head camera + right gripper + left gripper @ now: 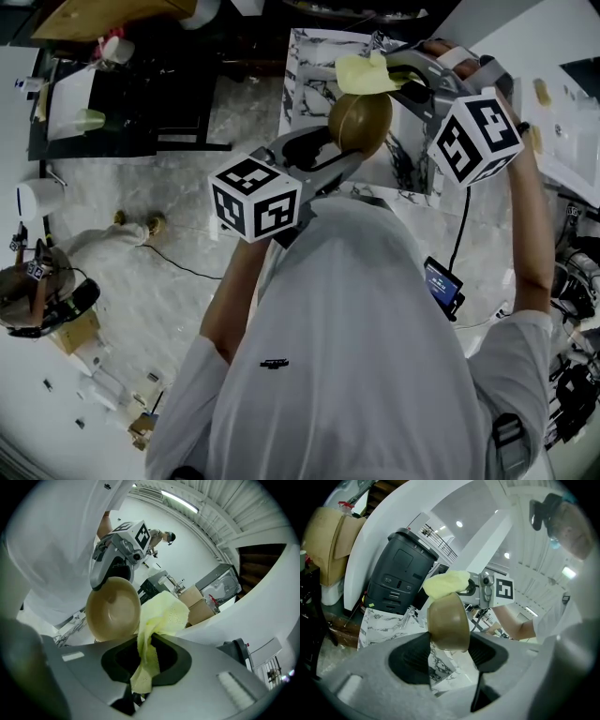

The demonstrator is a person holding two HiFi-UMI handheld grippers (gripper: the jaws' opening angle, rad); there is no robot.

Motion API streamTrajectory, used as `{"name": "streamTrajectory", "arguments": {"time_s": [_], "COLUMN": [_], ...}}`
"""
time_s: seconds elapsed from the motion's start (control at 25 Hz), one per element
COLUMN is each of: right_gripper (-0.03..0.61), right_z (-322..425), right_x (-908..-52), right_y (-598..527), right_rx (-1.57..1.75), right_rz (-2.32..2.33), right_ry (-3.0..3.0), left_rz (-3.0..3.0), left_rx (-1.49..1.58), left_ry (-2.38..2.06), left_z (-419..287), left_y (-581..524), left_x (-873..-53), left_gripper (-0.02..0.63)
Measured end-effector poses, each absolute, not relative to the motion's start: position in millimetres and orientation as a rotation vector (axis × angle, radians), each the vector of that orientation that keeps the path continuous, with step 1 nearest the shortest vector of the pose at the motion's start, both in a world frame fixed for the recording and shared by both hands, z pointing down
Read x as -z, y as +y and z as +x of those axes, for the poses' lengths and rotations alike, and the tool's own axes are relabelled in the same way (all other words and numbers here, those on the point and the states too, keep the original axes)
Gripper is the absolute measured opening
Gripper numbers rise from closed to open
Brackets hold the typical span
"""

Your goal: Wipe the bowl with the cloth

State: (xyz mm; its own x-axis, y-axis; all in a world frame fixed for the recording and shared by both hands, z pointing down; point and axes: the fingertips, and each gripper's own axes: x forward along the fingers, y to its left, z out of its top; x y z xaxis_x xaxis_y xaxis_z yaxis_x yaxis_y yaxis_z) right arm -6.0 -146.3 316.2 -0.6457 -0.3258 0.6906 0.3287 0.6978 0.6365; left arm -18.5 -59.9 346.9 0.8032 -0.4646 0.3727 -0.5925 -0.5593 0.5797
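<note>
Marbled floor (141, 216); bowl (360, 122), cloth (367, 73) each gripped.

Overall level: the head view is dim and greyish; both gripper views are brighter.
Light sources: in the left gripper view, round ceiling lamps (459, 524) at 12 o'clock and a bright panel (568, 572) at 3 o'clock; in the right gripper view, a strip light (178, 501) near 12 o'clock.
Glare: the strip light is blown out to white, and the pale walls are nearly washed out.
Shadows: soft; the bowl (449, 623) has a shaded outside, and the jaw pockets are dark.
Brightest colour: the cloth (161, 616).
Focus: the left gripper (449, 644) and right gripper (145, 656) are soft at 6 o'clock.
Distortion: the gripper views have strong fisheye, bowed lines and black corners; the head view curves at its rim.
</note>
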Motion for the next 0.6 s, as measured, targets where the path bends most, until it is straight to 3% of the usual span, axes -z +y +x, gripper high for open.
{"name": "streamTrajectory", "arguments": {"time_s": [0.6], "right_gripper": [0.040], "right_z": [19.4], "right_x": [-363.0], "right_y": [-140.9], "right_rx": [0.737], "right_rz": [0.100], "right_ry": [-2.136], "left_rz": [2.250], "left_rx": [-0.119], "left_ry": [-0.831], "left_z": [-37.3], "left_y": [-69.3], "left_x": [-334.9], "left_gripper": [0.255]}}
